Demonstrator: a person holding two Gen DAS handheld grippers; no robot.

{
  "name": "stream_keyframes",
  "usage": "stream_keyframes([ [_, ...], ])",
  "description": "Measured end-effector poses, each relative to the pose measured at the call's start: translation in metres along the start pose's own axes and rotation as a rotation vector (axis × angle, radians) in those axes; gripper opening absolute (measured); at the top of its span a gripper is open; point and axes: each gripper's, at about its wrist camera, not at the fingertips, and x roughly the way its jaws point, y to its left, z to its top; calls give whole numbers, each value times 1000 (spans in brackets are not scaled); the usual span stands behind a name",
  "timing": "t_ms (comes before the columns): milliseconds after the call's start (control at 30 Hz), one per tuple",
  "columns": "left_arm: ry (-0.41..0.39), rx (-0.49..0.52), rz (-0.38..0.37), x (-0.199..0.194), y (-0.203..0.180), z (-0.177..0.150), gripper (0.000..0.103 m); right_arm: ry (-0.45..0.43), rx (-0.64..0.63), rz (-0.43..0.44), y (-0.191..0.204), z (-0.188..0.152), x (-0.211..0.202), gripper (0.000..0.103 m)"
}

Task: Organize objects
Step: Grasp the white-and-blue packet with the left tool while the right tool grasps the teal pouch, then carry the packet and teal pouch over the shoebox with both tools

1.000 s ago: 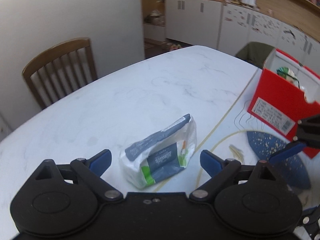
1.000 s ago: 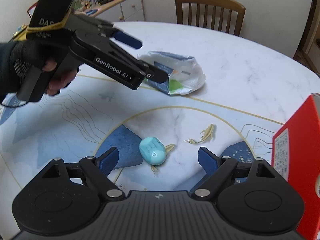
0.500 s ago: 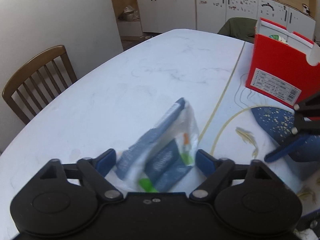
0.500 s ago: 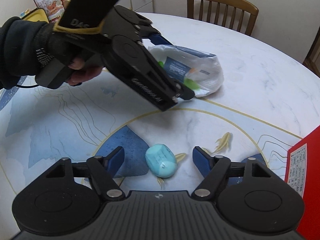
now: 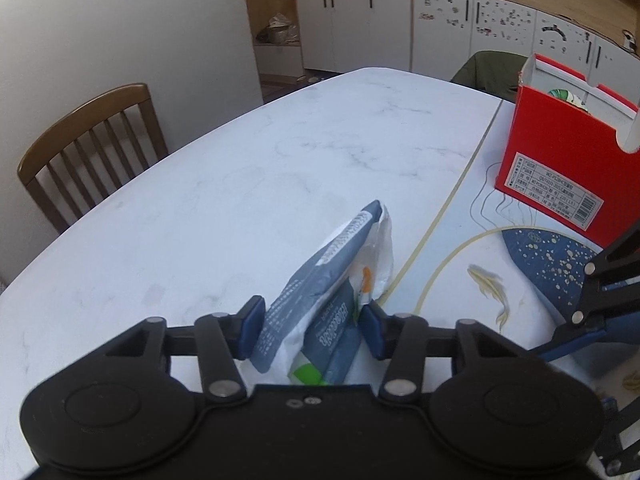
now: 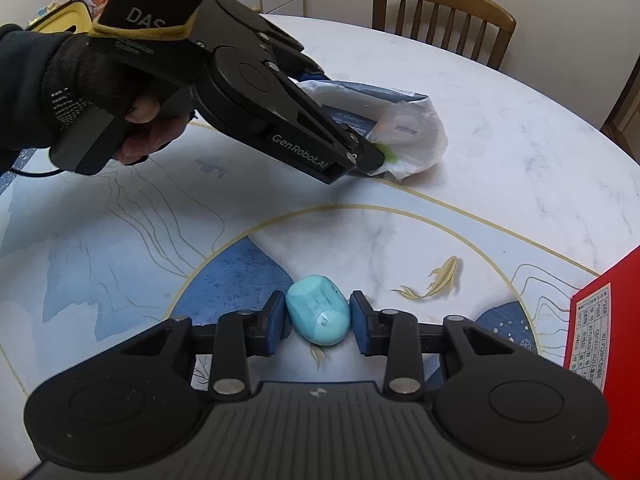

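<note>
left hand-held gripper [image 5: 311, 330] clamped on tissue pack [image 5: 340, 280]. right hand-held gripper [image 6: 318, 322] pinching turquoise egg-shaped object [image 6: 318, 315] on bench [image 6: 500, 168].

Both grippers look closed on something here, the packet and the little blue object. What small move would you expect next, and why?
Probably a short lift of both. The left gripper pinches the plastic packet, and the right gripper has its pads against the turquoise oval object, which seems to sit on the table. The open red box is the likely destination.

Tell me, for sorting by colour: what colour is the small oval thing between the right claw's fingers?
Light turquoise blue oval object; clearest in the right wrist view.
</note>
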Motion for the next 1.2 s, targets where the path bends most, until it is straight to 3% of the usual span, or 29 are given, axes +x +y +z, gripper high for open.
stream_keyframes([
  [567,49,-242,27,-44,-25,-2,44,-25,85,-23,-10,-13,-45,34],
  [1200,-16,-364,111,-123,-130,52,44,-180,85,13,-52,-53,-153,34],
])
